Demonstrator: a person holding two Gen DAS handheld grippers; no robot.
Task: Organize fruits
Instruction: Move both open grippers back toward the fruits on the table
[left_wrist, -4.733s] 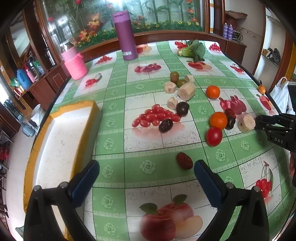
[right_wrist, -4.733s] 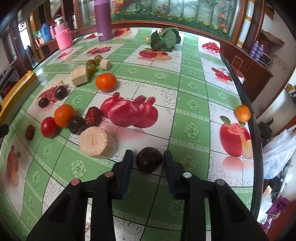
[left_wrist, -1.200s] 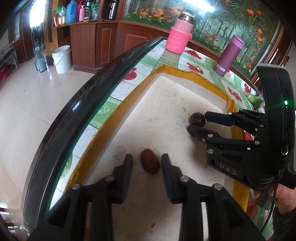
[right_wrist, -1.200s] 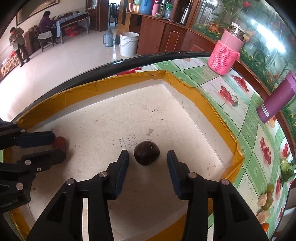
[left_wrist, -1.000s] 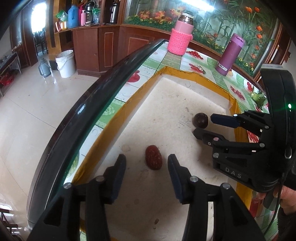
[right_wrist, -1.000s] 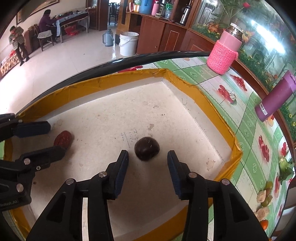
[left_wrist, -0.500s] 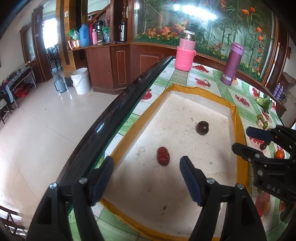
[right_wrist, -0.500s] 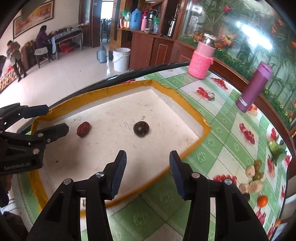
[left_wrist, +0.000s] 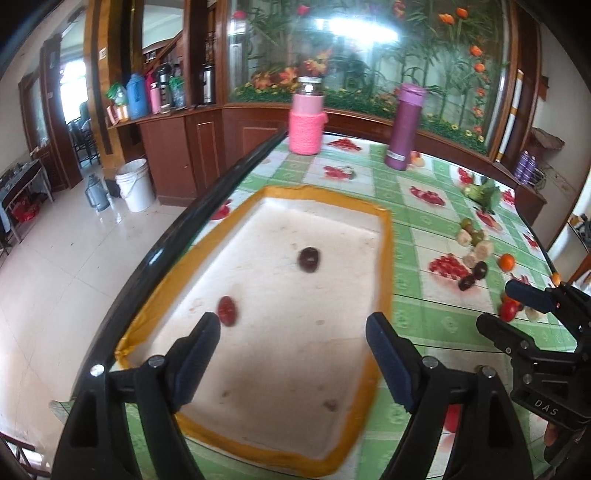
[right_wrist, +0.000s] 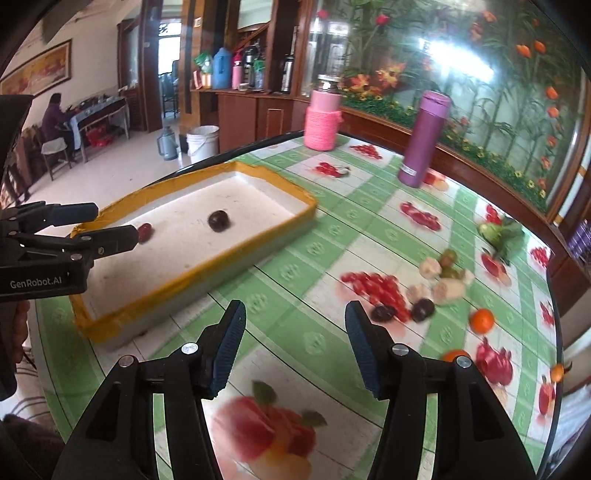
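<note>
Dark-red wrinkled date (left_wrist: 226, 311), round dark plum (left_wrist: 308, 259) in tray (left_wrist: 386, 258); both grippers' fingers opening, empty.

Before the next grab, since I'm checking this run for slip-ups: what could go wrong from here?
1. The dark round fruit lies loose in the shallow yellow-rimmed tray; a bump might roll it.
2. The tray sits near the table edge, so a nudge could push it off.
3. The remaining fruits are bunched together, and the right gripper, open and empty, could knock neighbours; one small orange already lies at the far rim.
</note>
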